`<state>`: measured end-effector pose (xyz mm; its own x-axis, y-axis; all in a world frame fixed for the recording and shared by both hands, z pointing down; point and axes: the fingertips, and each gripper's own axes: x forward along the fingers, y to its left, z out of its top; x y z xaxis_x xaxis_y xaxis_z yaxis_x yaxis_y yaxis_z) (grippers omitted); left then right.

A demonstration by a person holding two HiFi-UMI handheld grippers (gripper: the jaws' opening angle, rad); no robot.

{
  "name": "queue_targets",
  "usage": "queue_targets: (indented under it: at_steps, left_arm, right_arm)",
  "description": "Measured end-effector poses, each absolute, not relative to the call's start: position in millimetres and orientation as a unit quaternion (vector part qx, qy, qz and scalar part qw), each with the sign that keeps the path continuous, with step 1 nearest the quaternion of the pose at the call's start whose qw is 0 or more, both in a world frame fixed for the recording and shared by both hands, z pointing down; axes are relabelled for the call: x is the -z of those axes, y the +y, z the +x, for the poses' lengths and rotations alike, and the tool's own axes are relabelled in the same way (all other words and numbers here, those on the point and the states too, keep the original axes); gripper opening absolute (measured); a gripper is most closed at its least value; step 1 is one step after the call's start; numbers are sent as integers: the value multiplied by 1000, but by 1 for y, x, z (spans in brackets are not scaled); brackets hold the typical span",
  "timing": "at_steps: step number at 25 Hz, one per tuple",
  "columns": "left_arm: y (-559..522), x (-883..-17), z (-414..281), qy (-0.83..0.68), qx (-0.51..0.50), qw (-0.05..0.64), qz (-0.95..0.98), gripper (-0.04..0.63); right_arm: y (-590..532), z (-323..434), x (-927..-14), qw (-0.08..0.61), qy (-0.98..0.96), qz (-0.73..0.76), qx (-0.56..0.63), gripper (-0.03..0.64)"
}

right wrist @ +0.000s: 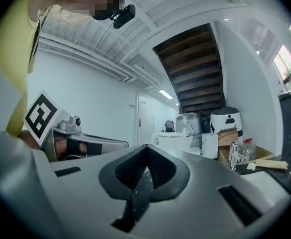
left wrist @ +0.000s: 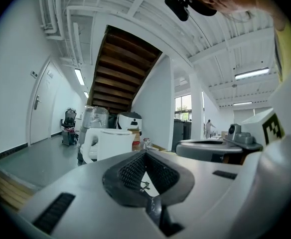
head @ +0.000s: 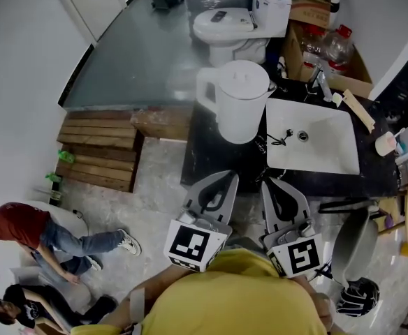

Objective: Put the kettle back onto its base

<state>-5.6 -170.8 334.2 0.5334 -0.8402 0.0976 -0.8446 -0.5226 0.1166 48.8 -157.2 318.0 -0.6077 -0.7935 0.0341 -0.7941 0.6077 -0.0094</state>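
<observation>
A white kettle [head: 239,100] stands upright on the black counter [head: 211,152], just left of the sink, handle to the left. I cannot make out a base under it. My left gripper [head: 230,176] and right gripper [head: 267,181] hover side by side near the counter's front edge, both pointing at the counter, short of the kettle. Both are shut with nothing between the jaws. The left gripper view shows its closed jaws [left wrist: 145,153] with the kettle [left wrist: 105,143] ahead to the left. In the right gripper view the closed jaws [right wrist: 146,161] point toward the kettle [right wrist: 178,141].
A white sink [head: 309,142] with a faucet [head: 323,82] fills the counter's right half. A toilet [head: 228,26] and a cardboard box of bottles [head: 330,47] stand behind. A wooden pallet [head: 99,149] lies left; people [head: 50,236] sit on the floor.
</observation>
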Motion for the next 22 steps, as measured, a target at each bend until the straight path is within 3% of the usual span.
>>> queue_targets:
  at_steps: [22]
  left_arm:
    - [-166,-348,-40,-431,-15,72,899,9]
  right_arm:
    - [-145,1,-322,29,-879,476,29,5]
